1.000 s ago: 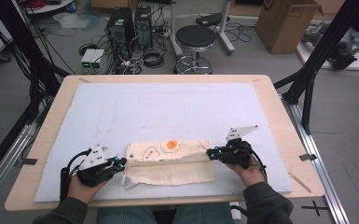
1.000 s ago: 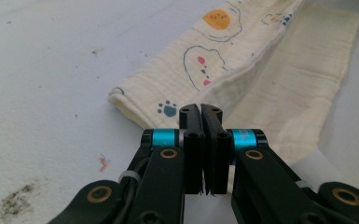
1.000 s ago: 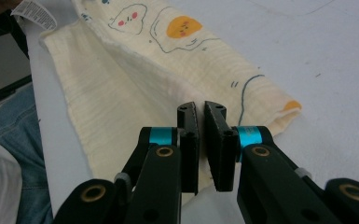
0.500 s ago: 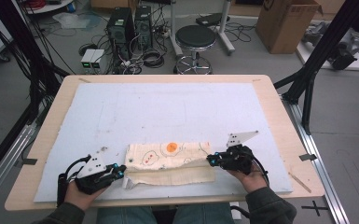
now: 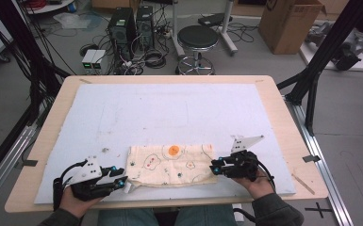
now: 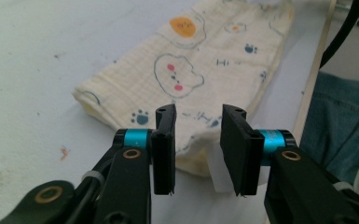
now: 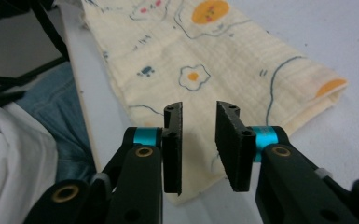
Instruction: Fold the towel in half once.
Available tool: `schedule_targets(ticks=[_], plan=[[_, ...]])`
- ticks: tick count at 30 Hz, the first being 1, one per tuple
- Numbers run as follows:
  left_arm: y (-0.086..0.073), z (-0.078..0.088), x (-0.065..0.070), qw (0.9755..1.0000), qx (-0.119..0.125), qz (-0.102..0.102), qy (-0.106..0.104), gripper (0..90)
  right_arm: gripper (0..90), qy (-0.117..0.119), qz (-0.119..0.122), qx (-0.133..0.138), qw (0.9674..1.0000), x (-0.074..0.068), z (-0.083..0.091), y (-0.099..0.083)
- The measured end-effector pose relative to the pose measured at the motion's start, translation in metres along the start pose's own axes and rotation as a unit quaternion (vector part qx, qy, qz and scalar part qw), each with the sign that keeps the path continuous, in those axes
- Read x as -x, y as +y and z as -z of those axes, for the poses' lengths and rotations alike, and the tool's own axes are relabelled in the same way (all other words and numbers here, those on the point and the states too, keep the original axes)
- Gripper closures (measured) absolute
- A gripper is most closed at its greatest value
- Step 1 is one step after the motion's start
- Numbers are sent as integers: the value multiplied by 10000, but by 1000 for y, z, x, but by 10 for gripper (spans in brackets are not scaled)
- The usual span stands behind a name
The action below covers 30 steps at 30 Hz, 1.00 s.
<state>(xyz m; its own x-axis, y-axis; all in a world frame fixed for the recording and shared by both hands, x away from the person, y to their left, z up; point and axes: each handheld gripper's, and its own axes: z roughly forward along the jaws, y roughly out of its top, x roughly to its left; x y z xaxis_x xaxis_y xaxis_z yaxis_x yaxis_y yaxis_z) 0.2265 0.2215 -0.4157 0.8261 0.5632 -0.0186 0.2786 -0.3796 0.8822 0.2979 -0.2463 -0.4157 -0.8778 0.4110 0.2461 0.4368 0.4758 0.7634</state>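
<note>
Folded cloth (image 5: pixel 172 165) near worktop's front edge – left gripper (image 5: pixel 120 178) and right gripper (image 5: pixel 215 166) jaws just opened (apparently off its ends), nothing pinched

Folded printed cloth (image 5: pixel 172 165) lay between two hand-held grippers on the white mat (image 5: pixel 169 113).

The cream cloth, marked with an orange dot and small drawings, sat near the table's (image 5: pixel 283 117) front edge; the left gripper (image 5: pixel 120 178) rested at its left end and the right gripper (image 5: pixel 215 167) at its right end — both had just been opening their jaws. A hand (image 5: pixel 75 205) held each tool from below. Beyond the table stood a black stool (image 5: pixel 197 37), computer towers (image 5: pixel 131 26) and a cardboard box (image 5: pixel 290 21) — all on a grey floor.
</note>
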Motion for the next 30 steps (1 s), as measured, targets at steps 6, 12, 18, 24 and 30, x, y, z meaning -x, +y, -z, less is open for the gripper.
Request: schedule_targets(ticks=[6,12,18,24,30], plan=[[10,-5,-11,9998,177,128,43,651,695,81,118,30,9999,-4,-5,7],[6,-35,-12,9994,-302,163,-76,756,714,192,242,-305,9991,-5,-25,6],[-3,-45,-4,9966,-772,-85,-271,769,714,214,425,-522,9975,-7,-30,-1],[-10,-44,-2,9959,-862,-62,-270,749,722,91,530,-763,9956,-11,-29,-9],[-9,-43,-2,9957,-884,-113,-269,720,716,26,589,-750,9954,-12,-26,-13]])
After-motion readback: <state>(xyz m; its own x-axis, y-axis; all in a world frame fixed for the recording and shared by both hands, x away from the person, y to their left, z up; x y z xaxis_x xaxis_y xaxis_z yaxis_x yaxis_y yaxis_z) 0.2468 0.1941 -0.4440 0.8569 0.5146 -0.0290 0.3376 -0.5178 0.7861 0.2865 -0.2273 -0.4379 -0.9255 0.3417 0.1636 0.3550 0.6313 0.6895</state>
